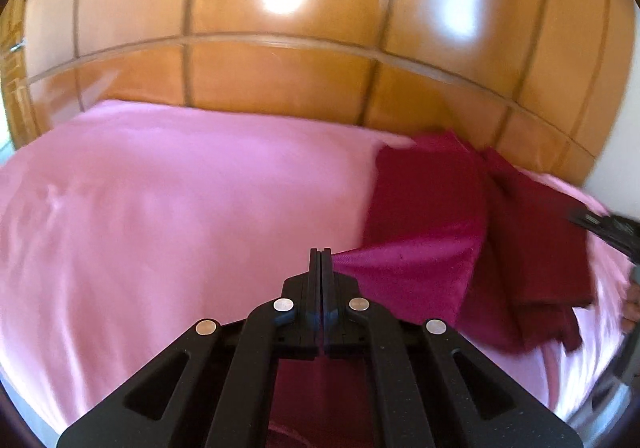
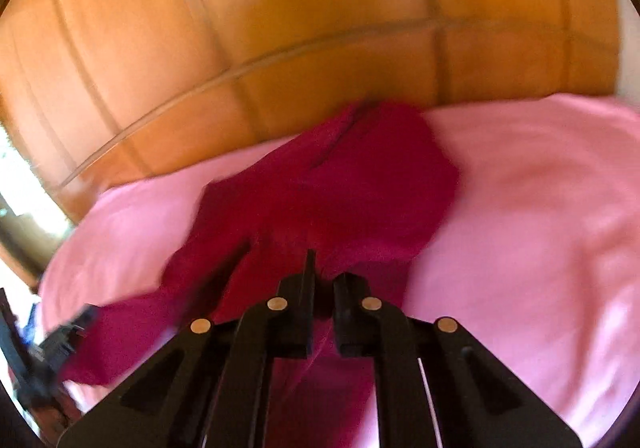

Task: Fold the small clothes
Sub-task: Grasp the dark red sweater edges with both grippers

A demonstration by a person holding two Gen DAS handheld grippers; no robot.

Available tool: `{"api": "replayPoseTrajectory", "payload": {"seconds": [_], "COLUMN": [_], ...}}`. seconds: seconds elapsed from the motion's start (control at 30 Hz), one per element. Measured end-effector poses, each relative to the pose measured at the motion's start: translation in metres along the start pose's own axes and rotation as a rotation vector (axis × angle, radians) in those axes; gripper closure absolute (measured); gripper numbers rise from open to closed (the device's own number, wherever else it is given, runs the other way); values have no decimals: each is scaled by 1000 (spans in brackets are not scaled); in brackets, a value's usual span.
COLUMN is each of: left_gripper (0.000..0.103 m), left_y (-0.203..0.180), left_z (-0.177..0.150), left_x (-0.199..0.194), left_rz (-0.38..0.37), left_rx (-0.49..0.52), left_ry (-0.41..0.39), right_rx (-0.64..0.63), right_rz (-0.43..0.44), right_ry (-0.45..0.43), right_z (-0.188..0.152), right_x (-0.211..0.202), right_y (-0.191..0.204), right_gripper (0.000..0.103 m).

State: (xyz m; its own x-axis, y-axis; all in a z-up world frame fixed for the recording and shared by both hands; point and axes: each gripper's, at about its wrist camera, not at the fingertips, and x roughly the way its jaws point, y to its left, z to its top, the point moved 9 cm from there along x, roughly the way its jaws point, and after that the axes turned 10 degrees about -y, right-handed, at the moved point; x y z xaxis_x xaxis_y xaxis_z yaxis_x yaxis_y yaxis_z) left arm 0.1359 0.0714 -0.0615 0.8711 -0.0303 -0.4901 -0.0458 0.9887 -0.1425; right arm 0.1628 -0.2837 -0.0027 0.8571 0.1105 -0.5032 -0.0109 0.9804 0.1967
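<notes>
both tools (image 1: pixel 321 254) (image 2: pixel 322 268) angled down, clamped on maroon garment (image 1: pixel 432 208) over pink sheet (image 1: pixel 180 188).

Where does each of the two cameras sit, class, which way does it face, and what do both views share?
Left wrist view: sits on the left tool, looks forward and down along its shut fingers across the pink sheet to the wooden headboard; the right tool and part of a hand show at the right edge.
Right wrist view: sits on the right tool, faces the same way; the left tool shows at lower left.
Shared: the red garment, sheet and headboard.
</notes>
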Motion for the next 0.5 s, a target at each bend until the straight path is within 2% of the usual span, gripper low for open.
{"api": "replayPoseTrajectory", "payload": {"seconds": [0.17,0.3,0.4,0.5], "left_gripper": [103,103,103,103], "left_y": [42,74,98,119], "left_z": [45,85,114,133], "left_x": [26,62,91,110], "left_rz": [110,238,351,431], "left_rx": [-8,30,58,22], "left_ry": [-45,-53,-48,-18], "right_rx": [-6,-15,-20,-28], "right_rz": [-256,-483,-589,-628], "right_ry": [-42,-3,49,96], "right_z": [35,48,51,51], "right_x": [-3,15,31,47], "right_y": [-107,-196,-241,-260], "right_gripper": [97,97,97,97]}}
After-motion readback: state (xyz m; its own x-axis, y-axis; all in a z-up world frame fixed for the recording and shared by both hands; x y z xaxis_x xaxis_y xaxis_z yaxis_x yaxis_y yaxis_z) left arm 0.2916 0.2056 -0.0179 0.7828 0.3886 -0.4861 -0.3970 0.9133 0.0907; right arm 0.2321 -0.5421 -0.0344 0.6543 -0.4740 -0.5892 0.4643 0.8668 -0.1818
